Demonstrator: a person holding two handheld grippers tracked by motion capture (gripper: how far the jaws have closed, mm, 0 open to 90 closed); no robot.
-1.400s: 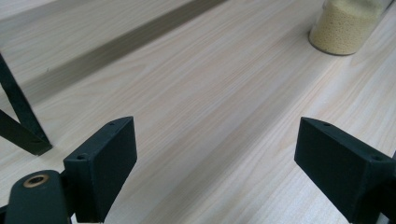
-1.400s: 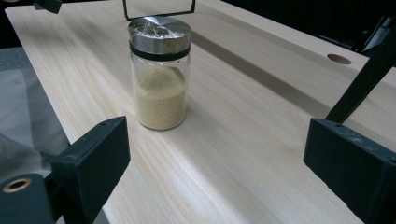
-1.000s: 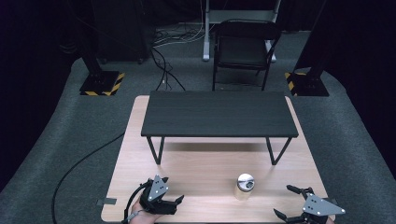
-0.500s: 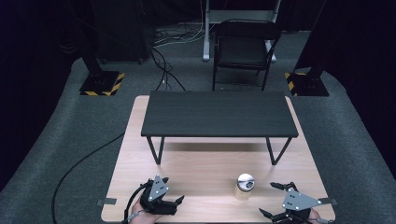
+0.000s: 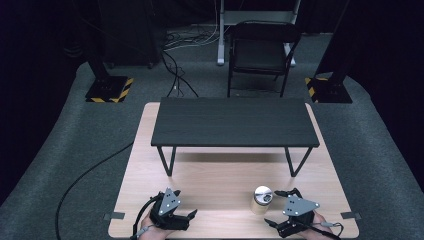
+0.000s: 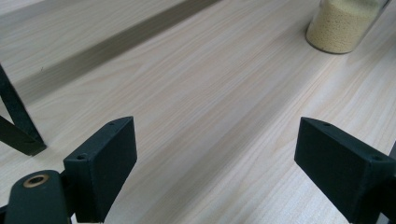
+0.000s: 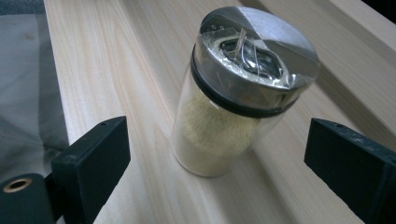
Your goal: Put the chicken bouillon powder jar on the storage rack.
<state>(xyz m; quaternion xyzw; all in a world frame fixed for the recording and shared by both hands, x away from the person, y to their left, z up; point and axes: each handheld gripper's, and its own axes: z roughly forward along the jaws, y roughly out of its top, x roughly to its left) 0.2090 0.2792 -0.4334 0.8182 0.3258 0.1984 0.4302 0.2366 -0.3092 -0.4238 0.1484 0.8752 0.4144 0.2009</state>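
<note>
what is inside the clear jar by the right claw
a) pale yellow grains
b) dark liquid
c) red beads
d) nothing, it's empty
a: in the right gripper view the jar, which stands upright on the wooden table between the open jaws of the right claw, is partly filled with fine pale yellow grains under its metal lid.

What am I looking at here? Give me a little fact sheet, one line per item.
Surface: light wooden table
On it: low black metal-legged bench
Object: upright clear glass jar of yellowish grains, shiny metal lid
Left gripper: open, nothing between its jaws
Right gripper: open, jaws either side of the jar, not touching
Background: black folding chair on grey carpet
</note>
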